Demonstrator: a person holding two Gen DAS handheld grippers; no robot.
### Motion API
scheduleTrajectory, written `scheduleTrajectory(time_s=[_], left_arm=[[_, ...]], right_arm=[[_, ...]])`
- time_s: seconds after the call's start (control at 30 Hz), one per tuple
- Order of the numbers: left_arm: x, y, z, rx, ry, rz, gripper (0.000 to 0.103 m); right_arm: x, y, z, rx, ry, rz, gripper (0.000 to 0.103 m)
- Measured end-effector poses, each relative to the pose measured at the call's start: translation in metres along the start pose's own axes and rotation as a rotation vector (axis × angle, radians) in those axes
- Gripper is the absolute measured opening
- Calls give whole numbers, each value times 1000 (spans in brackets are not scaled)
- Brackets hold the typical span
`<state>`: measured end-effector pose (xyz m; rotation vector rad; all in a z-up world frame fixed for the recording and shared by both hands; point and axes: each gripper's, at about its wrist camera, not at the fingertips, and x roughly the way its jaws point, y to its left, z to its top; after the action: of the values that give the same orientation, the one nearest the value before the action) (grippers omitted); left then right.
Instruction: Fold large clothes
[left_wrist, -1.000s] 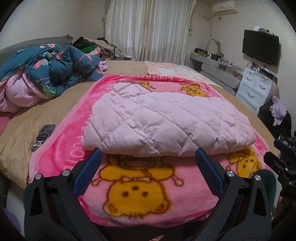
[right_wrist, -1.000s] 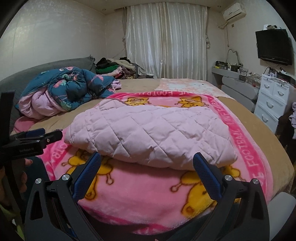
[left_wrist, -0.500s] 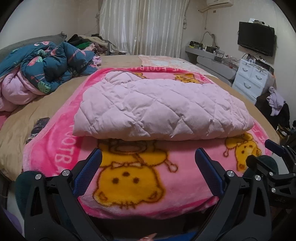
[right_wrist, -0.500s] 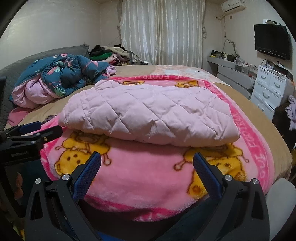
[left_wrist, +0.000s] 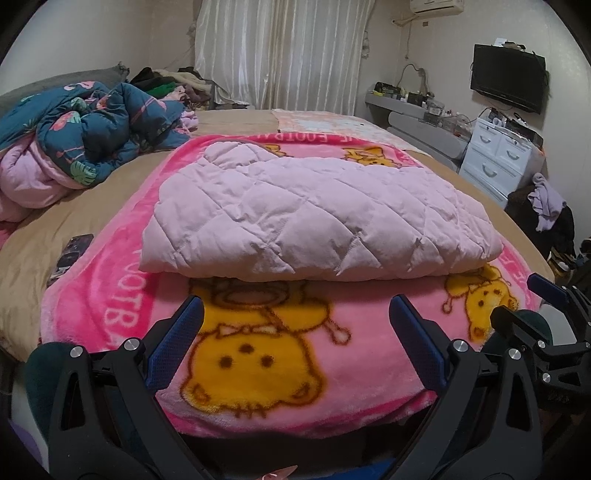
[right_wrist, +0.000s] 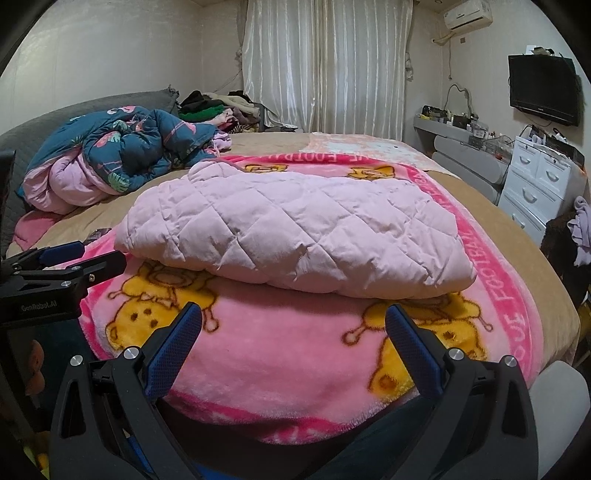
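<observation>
Hovering spread wide and empty, the left tongs (left_wrist: 295, 314) and right tongs (right_wrist: 293, 321) face the folded quilted jacket (left_wrist: 314, 218).

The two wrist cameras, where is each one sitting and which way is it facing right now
Left wrist: on the left gripper, at the bed's foot, facing the folded pink quilted garment; its open fingers and the right gripper show.
Right wrist: on the right gripper, same direction; its open fingers and the left gripper's tips at left show.
Shared: garment, cartoon blanket, curtains, TV.

Curtained window (left_wrist: 280, 51), wall television (left_wrist: 508, 83) — white drawers (left_wrist: 498, 155)
</observation>
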<state>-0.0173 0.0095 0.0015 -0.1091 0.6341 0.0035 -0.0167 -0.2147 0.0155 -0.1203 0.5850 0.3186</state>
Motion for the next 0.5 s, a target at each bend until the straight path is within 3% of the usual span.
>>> scheduleTrajectory(time_s=[0.5], left_arm=[[-1,1,3,-4,-6,11,94]], right_arm=[[0,1,2,-1,-3,0,99]])
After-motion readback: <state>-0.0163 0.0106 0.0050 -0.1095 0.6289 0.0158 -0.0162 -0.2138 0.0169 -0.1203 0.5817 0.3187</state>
